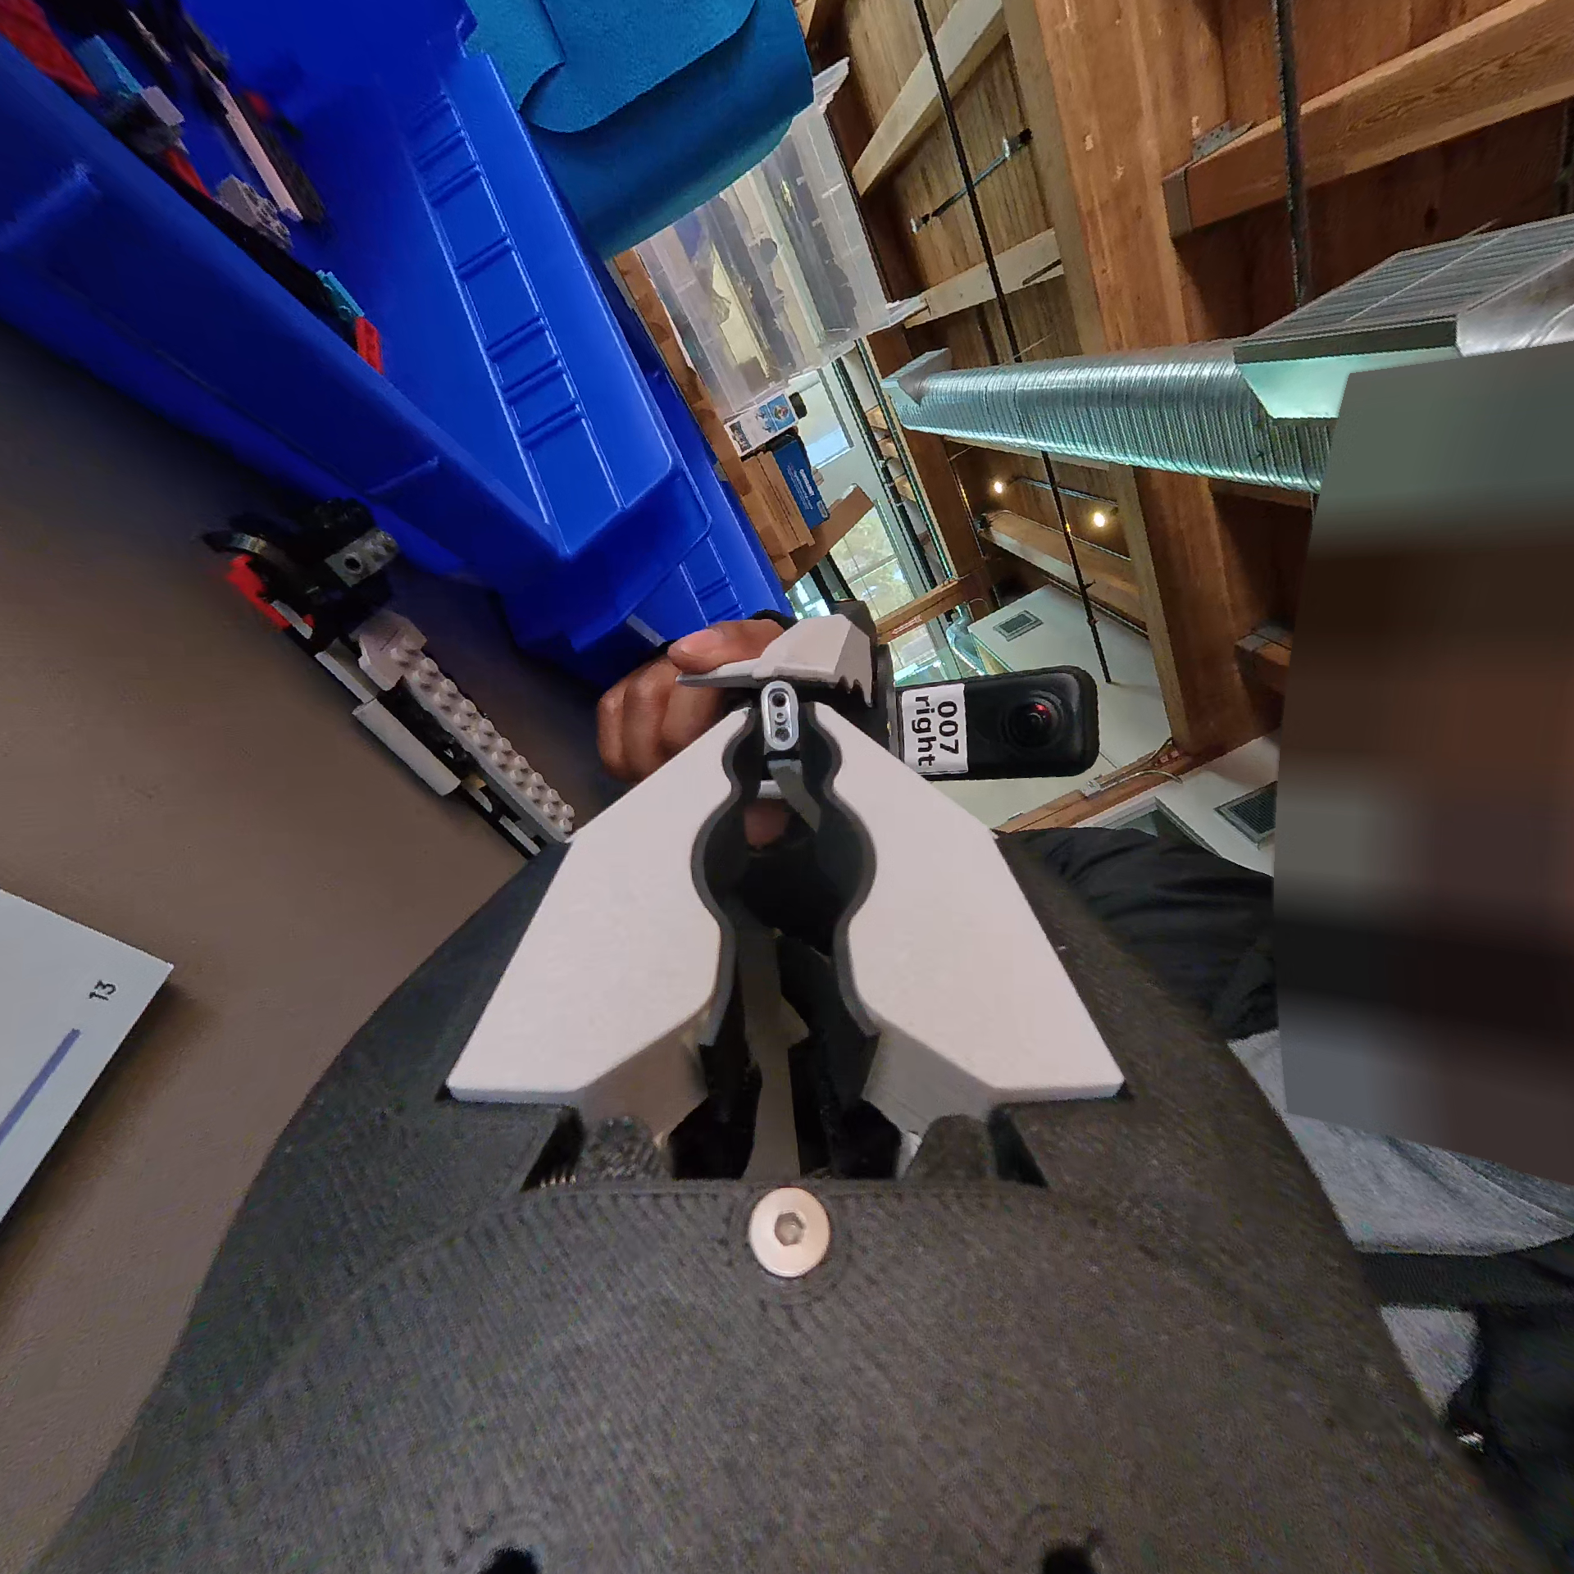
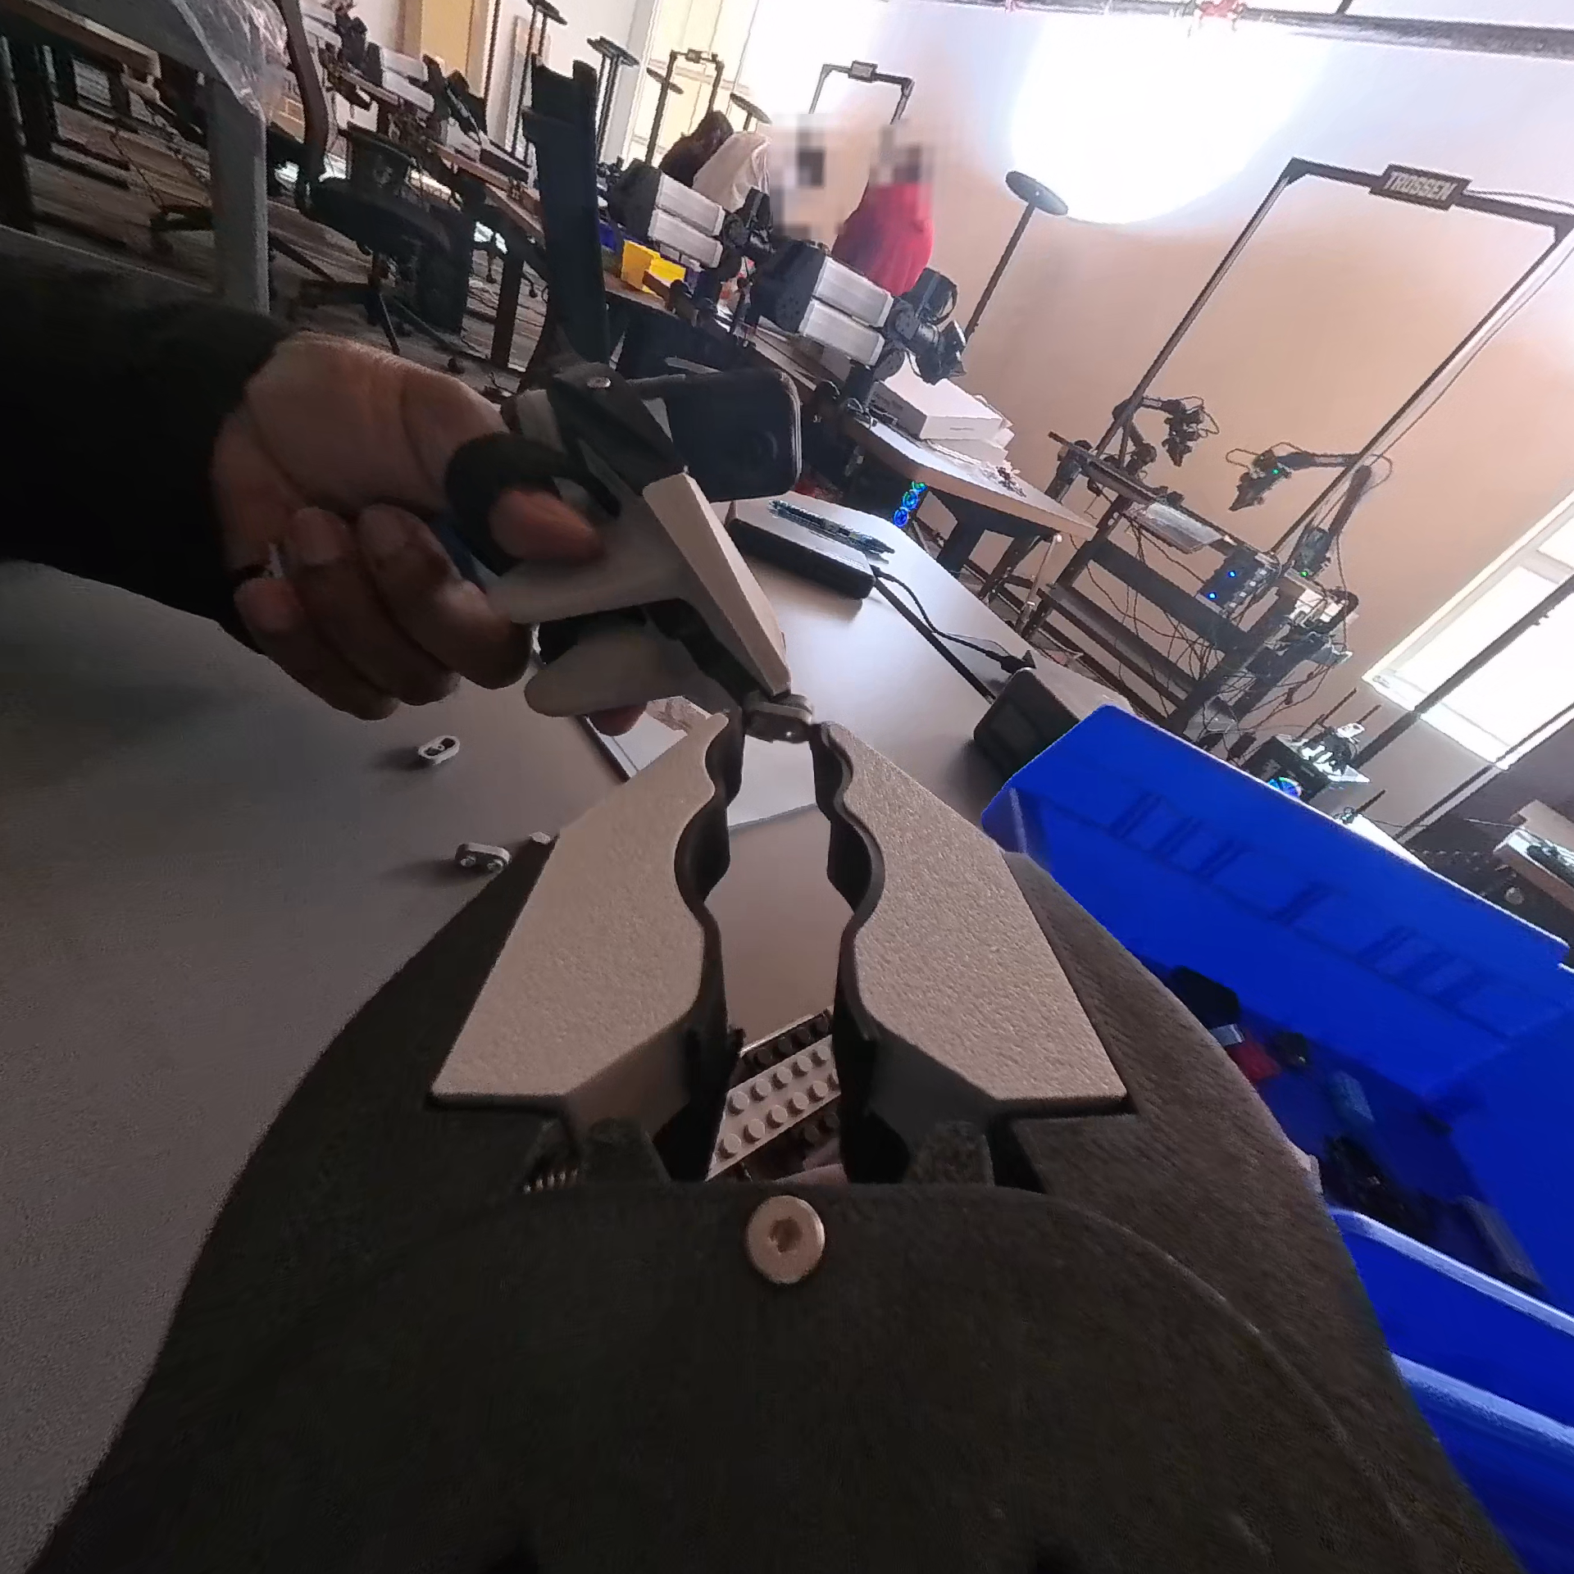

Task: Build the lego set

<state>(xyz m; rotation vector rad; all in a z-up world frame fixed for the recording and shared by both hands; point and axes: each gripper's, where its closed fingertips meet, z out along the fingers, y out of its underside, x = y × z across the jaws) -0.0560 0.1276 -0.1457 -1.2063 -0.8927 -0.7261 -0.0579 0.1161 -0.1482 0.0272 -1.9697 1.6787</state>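
Left wrist view: my left gripper [image 1: 779, 732] has its fingers pinched on a small grey link piece [image 1: 778, 718], held in the air. The right gripper [image 1: 796, 664] meets it from beyond. The partial lego build [image 1: 409, 681] lies on the bench [image 1: 170, 766] beside the blue bin [image 1: 511, 358]; a booklet page [image 1: 60, 1013] lies nearer.

Right wrist view: my right gripper [image 2: 777, 734] has its fingers narrowly parted around the same piece [image 2: 777, 714], gripped by the left gripper [image 2: 771, 698]. Two loose grey pieces [image 2: 439, 749] lie on the bench [image 2: 213, 852].
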